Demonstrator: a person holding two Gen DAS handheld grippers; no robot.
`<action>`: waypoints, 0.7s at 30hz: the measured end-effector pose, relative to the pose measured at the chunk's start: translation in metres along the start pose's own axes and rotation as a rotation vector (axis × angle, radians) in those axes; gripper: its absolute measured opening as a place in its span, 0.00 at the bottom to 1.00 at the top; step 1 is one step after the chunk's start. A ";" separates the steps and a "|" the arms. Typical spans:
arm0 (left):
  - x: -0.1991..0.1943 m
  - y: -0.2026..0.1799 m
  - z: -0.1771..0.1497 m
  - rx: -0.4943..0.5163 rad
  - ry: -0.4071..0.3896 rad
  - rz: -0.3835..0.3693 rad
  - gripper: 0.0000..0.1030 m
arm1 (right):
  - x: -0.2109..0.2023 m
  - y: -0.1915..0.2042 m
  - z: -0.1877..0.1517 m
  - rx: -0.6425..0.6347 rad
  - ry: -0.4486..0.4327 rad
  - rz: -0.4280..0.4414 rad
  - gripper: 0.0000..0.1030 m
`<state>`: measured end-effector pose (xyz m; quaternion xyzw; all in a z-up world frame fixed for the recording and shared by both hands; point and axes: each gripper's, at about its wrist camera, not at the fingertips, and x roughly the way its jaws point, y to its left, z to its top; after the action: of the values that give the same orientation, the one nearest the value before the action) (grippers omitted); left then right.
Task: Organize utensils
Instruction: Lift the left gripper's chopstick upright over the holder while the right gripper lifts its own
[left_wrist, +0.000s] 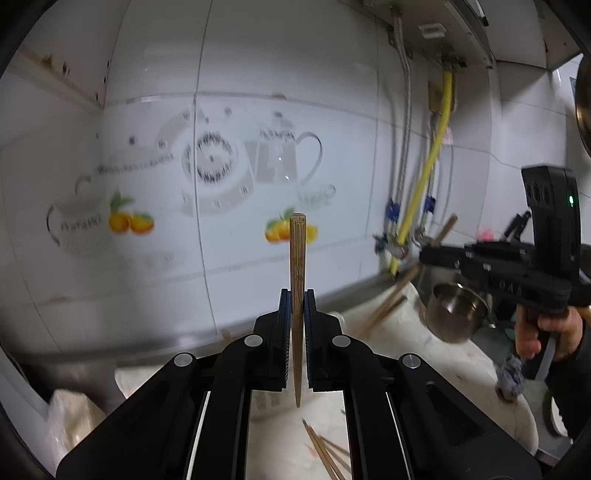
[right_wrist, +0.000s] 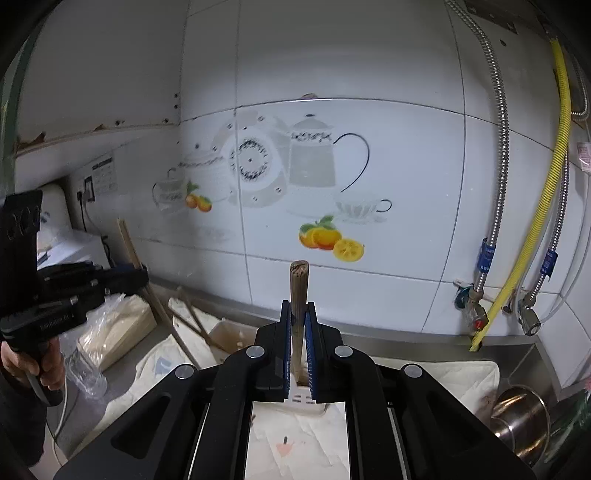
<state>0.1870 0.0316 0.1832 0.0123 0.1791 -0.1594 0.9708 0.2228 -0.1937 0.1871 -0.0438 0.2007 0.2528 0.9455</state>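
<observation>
A: What did the left claw (left_wrist: 297, 295) have?

B: Its jaws were pinched on one bamboo chopstick (left_wrist: 297, 280), held upright, blunt end toward the tiled wall (left_wrist: 229, 229) and its tip hanging above the white cloth (left_wrist: 406, 354) on the tabletop. More loose chopsticks (left_wrist: 327, 452) lay on that cloth just below, near the camera.

A: And further right?

B: A steel pot (left_wrist: 452, 312) stood at the cloth's right edge, below the yellow hose (left_wrist: 424, 181).

A: The right claw (right_wrist: 299, 310)?

B: Closed likewise on a second chopstick (right_wrist: 298, 291), also upright, its lower end down inside a white slotted holder (right_wrist: 304, 400) sitting on the cloth. The two claws were well apart, each visible at the edge of the other's view.
</observation>
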 end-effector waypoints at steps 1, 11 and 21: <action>0.002 0.002 0.005 0.008 -0.014 0.023 0.06 | 0.001 -0.001 0.002 -0.002 -0.002 -0.007 0.07; 0.031 0.026 0.013 -0.075 -0.048 0.066 0.06 | 0.042 -0.010 -0.002 0.012 0.052 -0.029 0.07; 0.039 0.036 0.023 -0.091 -0.066 0.084 0.06 | 0.072 -0.014 -0.028 0.024 0.127 -0.030 0.07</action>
<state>0.2407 0.0525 0.1900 -0.0295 0.1535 -0.1108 0.9815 0.2766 -0.1778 0.1322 -0.0515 0.2625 0.2328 0.9350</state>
